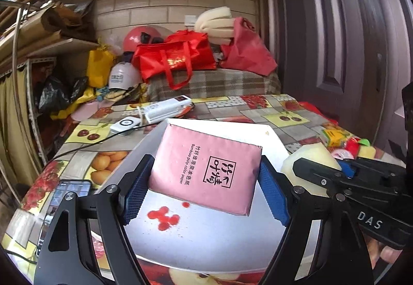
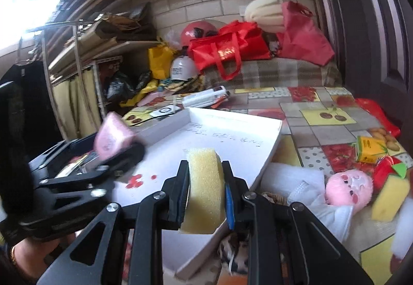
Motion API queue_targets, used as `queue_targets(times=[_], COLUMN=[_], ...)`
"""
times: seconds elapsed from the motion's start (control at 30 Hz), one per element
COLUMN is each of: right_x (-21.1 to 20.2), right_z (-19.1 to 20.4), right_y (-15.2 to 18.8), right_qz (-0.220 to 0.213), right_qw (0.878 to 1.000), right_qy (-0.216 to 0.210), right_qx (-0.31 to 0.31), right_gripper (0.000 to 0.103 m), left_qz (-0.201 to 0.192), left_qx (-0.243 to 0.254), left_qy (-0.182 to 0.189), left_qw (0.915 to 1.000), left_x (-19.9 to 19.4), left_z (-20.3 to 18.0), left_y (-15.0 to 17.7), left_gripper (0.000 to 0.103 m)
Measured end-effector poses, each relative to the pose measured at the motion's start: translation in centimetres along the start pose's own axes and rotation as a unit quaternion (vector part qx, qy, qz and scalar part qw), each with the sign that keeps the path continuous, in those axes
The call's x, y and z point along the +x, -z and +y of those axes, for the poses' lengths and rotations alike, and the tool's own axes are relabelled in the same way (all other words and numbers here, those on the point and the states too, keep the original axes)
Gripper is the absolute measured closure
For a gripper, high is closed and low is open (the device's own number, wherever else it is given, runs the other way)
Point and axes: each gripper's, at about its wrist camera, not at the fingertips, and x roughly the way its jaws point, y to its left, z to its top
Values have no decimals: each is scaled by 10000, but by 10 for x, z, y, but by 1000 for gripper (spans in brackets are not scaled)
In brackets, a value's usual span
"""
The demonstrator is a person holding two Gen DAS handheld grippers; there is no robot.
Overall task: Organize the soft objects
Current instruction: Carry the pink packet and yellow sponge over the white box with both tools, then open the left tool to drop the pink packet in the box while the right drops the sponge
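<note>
My left gripper (image 1: pixel 206 174) is shut on a pink tissue pack (image 1: pixel 206 168) printed with black lettering, its blue pads (image 1: pixel 136 192) pressing both short sides. The pack hangs tilted just above a white shallow tray (image 1: pixel 206 238) with red blots. In the right wrist view my right gripper (image 2: pixel 205 171) is shut on a yellow sponge (image 2: pixel 205 181), squeezed upright over the near right edge of the tray (image 2: pixel 232 135). That view also shows the left gripper (image 2: pixel 124 153) with the pink pack (image 2: pixel 111 137) at the left. The right gripper (image 1: pixel 317 171) and its sponge (image 1: pixel 309 155) appear at the right of the left wrist view.
A pink plush doll (image 2: pixel 348 186), white cloth (image 2: pixel 296 179), another yellow sponge (image 2: pixel 389 197) and a yellow packet (image 2: pixel 371 148) lie right of the tray. A phone (image 1: pixel 64 197), a white power bank (image 1: pixel 167 106) and a cable lie left. Red bags (image 1: pixel 175 55) sit behind; a door stands at right.
</note>
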Motion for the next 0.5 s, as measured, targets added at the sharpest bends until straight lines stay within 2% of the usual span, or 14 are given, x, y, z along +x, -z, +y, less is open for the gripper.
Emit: queue_targets(times=[0.1, 0.33, 0.5], right_x=[13, 17, 28], right_z=[1, 25, 28], right_y=[-2, -5, -9], right_qz=[3, -167, -111], right_qw=[9999, 9990, 9992], right_qy=[112, 192, 225], right_qx=[108, -355, -324], right_gripper=[80, 79, 79], left_qz=[-70, -34, 60], left_qx=[84, -26, -27], left_qy=[-139, -324, -435], left_qw=[9998, 9995, 9990], left_x=[3, 17, 27], left_z=[2, 19, 24], left_y=[-2, -7, -8], left_gripper=[23, 23, 23])
